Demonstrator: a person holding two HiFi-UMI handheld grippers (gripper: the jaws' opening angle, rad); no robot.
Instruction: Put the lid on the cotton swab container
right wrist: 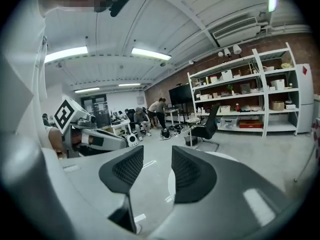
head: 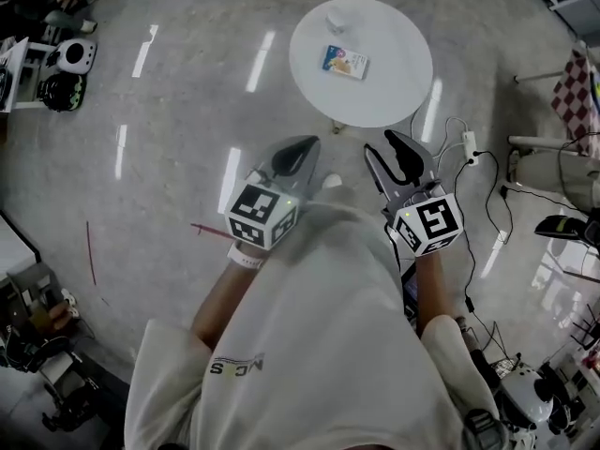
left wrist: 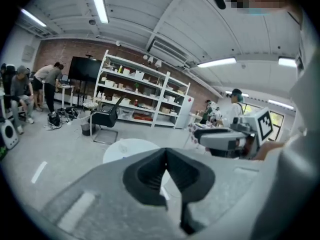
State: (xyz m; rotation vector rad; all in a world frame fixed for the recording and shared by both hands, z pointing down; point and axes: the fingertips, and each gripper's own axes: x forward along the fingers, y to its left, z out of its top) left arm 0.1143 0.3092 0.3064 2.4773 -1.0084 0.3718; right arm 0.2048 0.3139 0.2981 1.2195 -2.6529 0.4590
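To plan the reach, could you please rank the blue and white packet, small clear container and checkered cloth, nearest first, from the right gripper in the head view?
1. Blue and white packet: middle of the round table, ahead of the right gripper.
2. Small clear container: table's far edge.
3. Checkered cloth: far right.

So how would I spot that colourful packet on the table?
Look for the round white table on the pale floor, ahead of the person. Near its middle lies a flat rectangular packet. It is the only blue thing there; its one neighbour, a small pale container by the far rim, is rounded and nearly colourless.
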